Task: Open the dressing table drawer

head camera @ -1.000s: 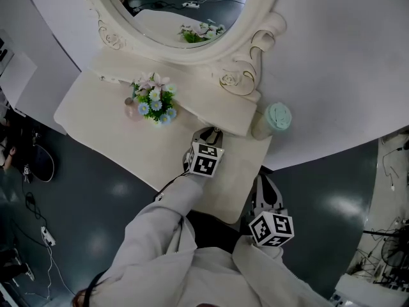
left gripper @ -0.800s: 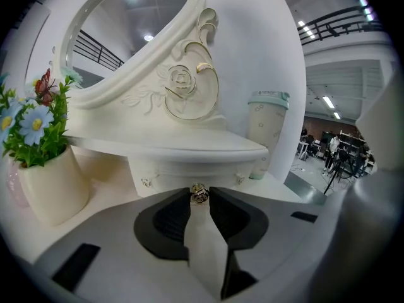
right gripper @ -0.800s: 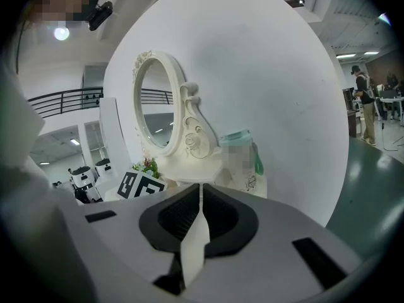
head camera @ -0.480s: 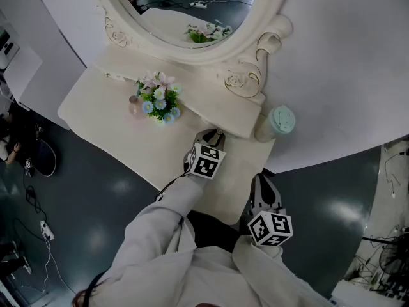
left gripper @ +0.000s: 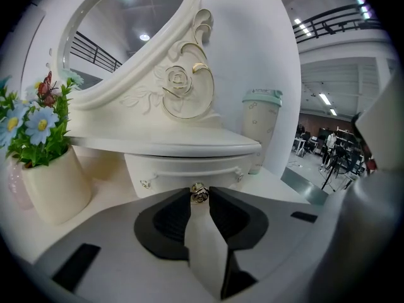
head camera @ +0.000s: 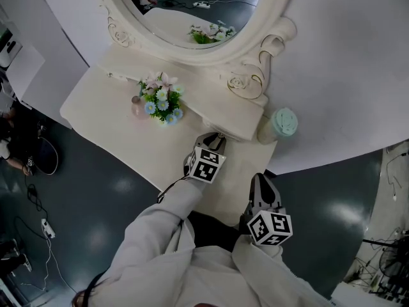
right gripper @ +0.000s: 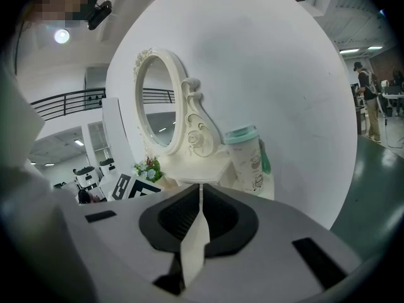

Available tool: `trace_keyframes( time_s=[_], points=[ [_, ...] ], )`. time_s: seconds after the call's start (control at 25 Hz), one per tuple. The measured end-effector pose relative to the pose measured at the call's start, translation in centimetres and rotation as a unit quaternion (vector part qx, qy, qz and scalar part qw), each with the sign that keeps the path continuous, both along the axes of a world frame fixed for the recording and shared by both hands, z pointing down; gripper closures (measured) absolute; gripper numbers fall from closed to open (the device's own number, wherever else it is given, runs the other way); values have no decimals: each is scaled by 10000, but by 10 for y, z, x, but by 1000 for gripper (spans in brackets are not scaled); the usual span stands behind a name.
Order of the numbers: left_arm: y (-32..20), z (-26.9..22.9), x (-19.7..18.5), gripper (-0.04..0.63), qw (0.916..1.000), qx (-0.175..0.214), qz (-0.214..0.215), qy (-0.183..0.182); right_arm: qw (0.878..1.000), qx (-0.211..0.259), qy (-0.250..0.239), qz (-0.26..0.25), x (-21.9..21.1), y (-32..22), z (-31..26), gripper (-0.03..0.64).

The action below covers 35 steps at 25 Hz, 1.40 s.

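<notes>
Item: cream dressing table [head camera: 105, 110] standing against a white curved wall [head camera: 345, 62] over a dark glossy floor [head camera: 96, 190]. Oval mirror [head camera: 192, 8] in a carved frame is rising at the back of the tabletop, over a raised shelf [left gripper: 170, 145]. Drawer [left gripper: 183, 169] is sitting directly beneath that shelf's overhang, its curved front facing the person; whether it is pulled out at all cannot be told. Small gold knob [left gripper: 199, 193] is projecting from the middle of the drawer front. Left gripper [head camera: 216, 136] is reaching over the tabletop to the drawer, its jaws clamping on the knob from both sides, with the dark pads pressing against it. Right gripper [right gripper: 201, 189] is hanging back near the table's front right corner, well apart from the drawer, its jaws drawn together on nothing. Pot of pink, white and blue flowers [head camera: 160, 101] is standing on the tabletop left of the drawer, beside the shelf. Pale cup with a mint-green lid [head camera: 280, 121] is standing upright at the right end of the table, just beside the shelf. Light grey sleeves [head camera: 166, 222] are showing behind both grippers.
</notes>
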<state>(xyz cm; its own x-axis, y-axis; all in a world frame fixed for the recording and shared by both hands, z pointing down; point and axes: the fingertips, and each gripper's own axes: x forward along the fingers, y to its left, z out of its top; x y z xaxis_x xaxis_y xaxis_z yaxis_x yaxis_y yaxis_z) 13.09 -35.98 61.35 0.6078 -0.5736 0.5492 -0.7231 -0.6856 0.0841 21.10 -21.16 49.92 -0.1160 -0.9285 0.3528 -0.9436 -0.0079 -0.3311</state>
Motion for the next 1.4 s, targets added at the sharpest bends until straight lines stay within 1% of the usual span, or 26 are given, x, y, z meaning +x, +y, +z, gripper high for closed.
trace_keyframes(
  time_s=[0.24,0.72,1.04,1.4],
  points=[
    [6,-1,-3,492,10000,5,41,56,10000,-1,-13,-80,-7,-3,1,577],
    [11,-1,-7,493,10000,55,48,45,9999,22,-1,-103,-12,-3,1,577],
    [22,-1,-14,494,9999,-39,64,93,9999,27,-23,-165,-20,-1,0,577],
    [31,-3,-20,494,9999,-9,71,119,9998,67,-11,-180,-25,5,-2,576]
  ],
)
